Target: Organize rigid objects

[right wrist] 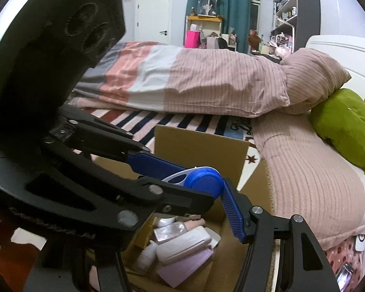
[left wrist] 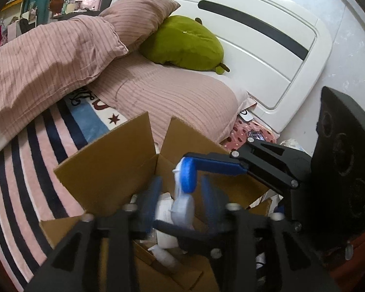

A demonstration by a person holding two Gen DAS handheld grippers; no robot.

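Observation:
An open cardboard box (left wrist: 104, 170) (right wrist: 199, 146) stands on the bed and holds several white bottles and pink packs (right wrist: 182, 245). Above it hangs a blue-and-white plastic item (left wrist: 182, 209) (right wrist: 204, 180) with a round blue end. My right gripper (right wrist: 208, 187) is shut on that round end, its ridged pad against the rim; in the left wrist view it reaches in from the right (left wrist: 189, 172). My left gripper (left wrist: 180, 204) stands open around the item's pale lower part, with small gaps at both pads. One of its fingers (right wrist: 153, 163) shows in the right wrist view.
The box sits on a striped blanket (left wrist: 24, 170) beside a pink ribbed pillow (left wrist: 182, 97). A folded pink duvet (right wrist: 206, 82) and a green plush (left wrist: 187, 43) lie behind it, against a white headboard (left wrist: 267, 48). A phone (right wrist: 344, 275) lies at the bedside.

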